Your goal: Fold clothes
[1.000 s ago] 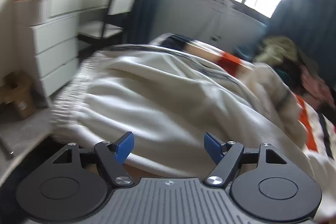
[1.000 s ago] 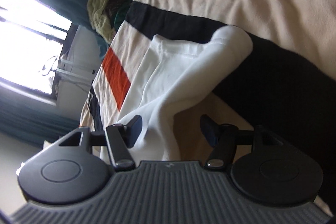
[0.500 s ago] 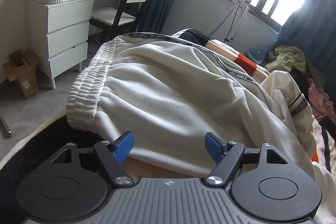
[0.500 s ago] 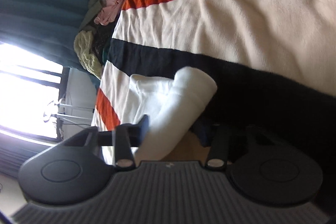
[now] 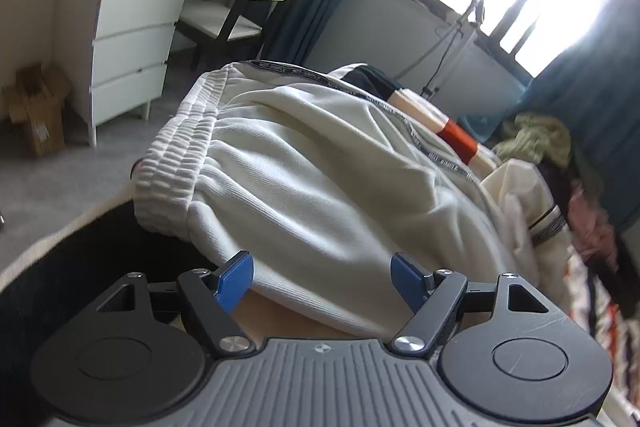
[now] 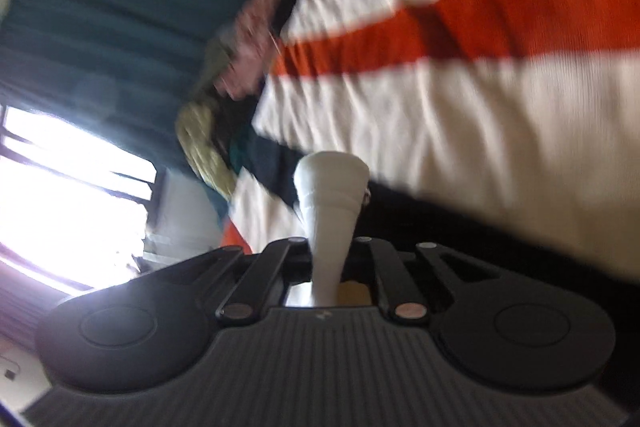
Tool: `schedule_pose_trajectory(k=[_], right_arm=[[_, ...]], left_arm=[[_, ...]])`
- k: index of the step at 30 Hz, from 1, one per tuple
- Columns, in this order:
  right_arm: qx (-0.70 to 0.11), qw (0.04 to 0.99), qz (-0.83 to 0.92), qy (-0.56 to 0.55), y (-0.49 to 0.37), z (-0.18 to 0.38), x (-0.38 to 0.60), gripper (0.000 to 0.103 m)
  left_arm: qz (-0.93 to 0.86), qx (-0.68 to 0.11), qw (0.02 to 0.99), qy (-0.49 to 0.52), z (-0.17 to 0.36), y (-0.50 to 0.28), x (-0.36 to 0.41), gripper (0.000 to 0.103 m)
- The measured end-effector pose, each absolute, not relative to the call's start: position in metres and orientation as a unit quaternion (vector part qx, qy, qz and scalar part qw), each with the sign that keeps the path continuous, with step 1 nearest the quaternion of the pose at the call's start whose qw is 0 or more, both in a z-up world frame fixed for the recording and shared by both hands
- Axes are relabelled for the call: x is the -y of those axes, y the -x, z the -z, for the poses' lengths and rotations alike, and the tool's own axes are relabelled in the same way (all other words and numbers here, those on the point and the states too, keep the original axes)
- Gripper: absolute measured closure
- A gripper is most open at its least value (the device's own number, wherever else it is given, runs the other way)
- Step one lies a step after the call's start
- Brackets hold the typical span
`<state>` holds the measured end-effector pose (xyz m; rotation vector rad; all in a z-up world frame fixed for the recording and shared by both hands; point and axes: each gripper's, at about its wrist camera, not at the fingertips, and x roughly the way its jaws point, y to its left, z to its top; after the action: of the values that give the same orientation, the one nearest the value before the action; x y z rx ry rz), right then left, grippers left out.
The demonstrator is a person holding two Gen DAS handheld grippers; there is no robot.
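The right gripper [image 6: 329, 243], whose fingers stood apart around a tube of white cloth half a second ago, has now closed: the fingers are pressed in on a narrow bunch of that white fabric [image 6: 330, 195], which looks like a leg end of the garment, though this view is smeared by motion and the exact part is hard to name. The blur also suggests the hand is swinging, so a carry of that end may be under way. The left gripper [image 5: 322, 277] has its blue fingers spread wide, holding nothing, low over the near edge of the white sweatpants [image 5: 320, 187]; it has tilted somewhat since a moment ago but sits at much the same spot. The sweatpants lie heaped on the striped blanket [image 6: 480, 99] of the bed, their ribbed waistband [image 5: 176, 155] towards the bed's edge and the white drawers [image 5: 128, 55], a lettered tape running down one side. In terms of folding, one end is now gripped and free to be brought over the body of the garment, while the other hand is placed to pin or pick up the near edge.
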<state>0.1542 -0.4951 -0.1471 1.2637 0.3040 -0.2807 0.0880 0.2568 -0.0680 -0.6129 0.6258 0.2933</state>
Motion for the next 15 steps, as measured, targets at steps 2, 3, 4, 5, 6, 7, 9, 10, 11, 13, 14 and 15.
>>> schedule_pose_trajectory(k=[2,3,4,5,6,7,9,10,11,13,14,15], right_arm=[[-0.11,0.795,0.135,-0.582,-0.147,0.141,0.509,0.098],[-0.099,0.798,0.138,-0.578,-0.144,0.139,0.517,0.098],[-0.106,0.802,0.145,-0.57,-0.143,0.141,0.523,0.098],[-0.114,0.805,0.151,-0.562,-0.142,0.143,0.529,0.098],[-0.131,0.805,0.16,-0.556,-0.144,0.148,0.531,0.098],[-0.15,0.804,0.17,-0.549,-0.146,0.153,0.534,0.098],[-0.173,0.803,0.181,-0.541,-0.15,0.16,0.537,0.098],[-0.178,0.803,0.183,-0.539,-0.15,0.161,0.537,0.098],[-0.183,0.802,0.184,-0.537,-0.151,0.162,0.537,0.098],[-0.192,0.802,0.188,-0.534,-0.153,0.164,0.538,0.098],[-0.197,0.802,0.19,-0.532,-0.154,0.165,0.538,0.098],[-0.202,0.801,0.191,-0.53,-0.155,0.166,0.538,0.098]], left_arm=[[-0.135,-0.298,0.883,0.337,0.067,-0.081,-0.263,0.023],[-0.132,-0.295,0.876,0.357,0.066,-0.078,-0.267,0.022],[-0.139,-0.302,0.869,0.367,0.067,-0.075,-0.269,0.022],[-0.147,-0.309,0.861,0.376,0.068,-0.072,-0.271,0.022],[-0.159,-0.317,0.851,0.388,0.07,-0.069,-0.274,0.022],[-0.17,-0.324,0.841,0.399,0.072,-0.066,-0.277,0.022],[-0.172,-0.327,0.816,0.445,0.08,-0.06,-0.288,0.022],[-0.166,-0.322,0.805,0.47,0.085,-0.058,-0.293,0.022],[-0.159,-0.317,0.797,0.489,0.089,-0.059,-0.297,0.022],[-0.149,-0.31,0.783,0.519,0.097,-0.062,-0.304,0.022],[-0.149,-0.309,0.778,0.526,0.102,-0.067,-0.306,0.022],[-0.148,-0.307,0.774,0.534,0.107,-0.071,-0.308,0.023]])
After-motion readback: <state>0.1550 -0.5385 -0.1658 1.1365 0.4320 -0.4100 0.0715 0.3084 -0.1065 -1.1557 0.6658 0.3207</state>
